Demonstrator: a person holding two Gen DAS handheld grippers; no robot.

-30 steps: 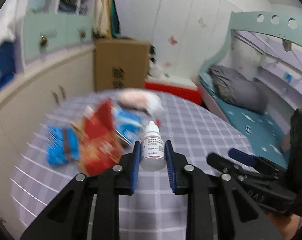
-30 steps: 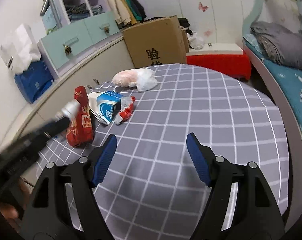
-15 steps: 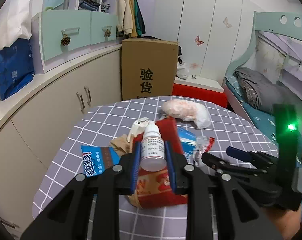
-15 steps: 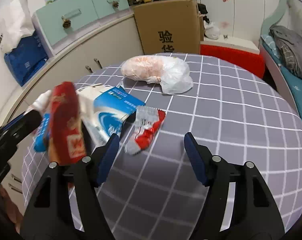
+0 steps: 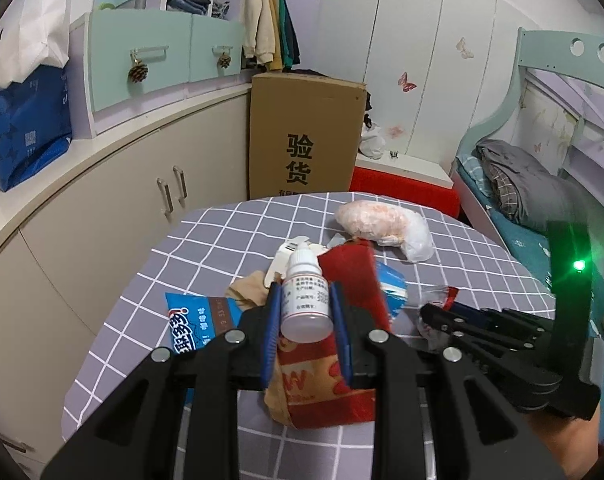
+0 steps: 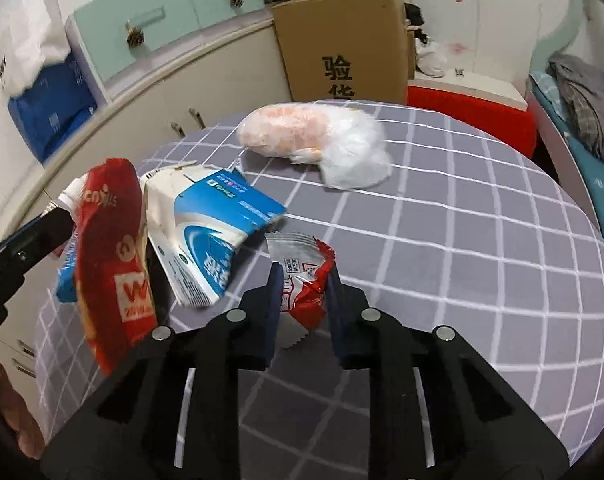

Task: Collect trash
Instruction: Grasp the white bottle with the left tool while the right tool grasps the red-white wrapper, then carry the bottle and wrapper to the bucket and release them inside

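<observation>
My left gripper [image 5: 305, 304] is shut on a small white dropper bottle [image 5: 304, 296] and on a red snack bag [image 5: 334, 360] that hangs under it, above the checked table [image 5: 206, 248]. The red bag also shows in the right wrist view [image 6: 114, 256]. My right gripper [image 6: 304, 284] is closed around a red and silver wrapper [image 6: 306, 280] lying on the table. A blue and white box [image 6: 206, 240] lies left of it. A blue snack packet [image 5: 194, 320] and a clear bag with pink contents [image 6: 314, 140] lie on the table.
A cardboard box [image 5: 306, 136] stands behind the table, next to a red and white low bench [image 6: 474, 100]. Cream cabinets [image 5: 102, 208] run along the left. A bed [image 5: 518, 200] with grey bedding lies to the right.
My right gripper moved forward and down and closed around the red and silver wrapper. My left gripper kept the bottle and bag and swung a little left.
</observation>
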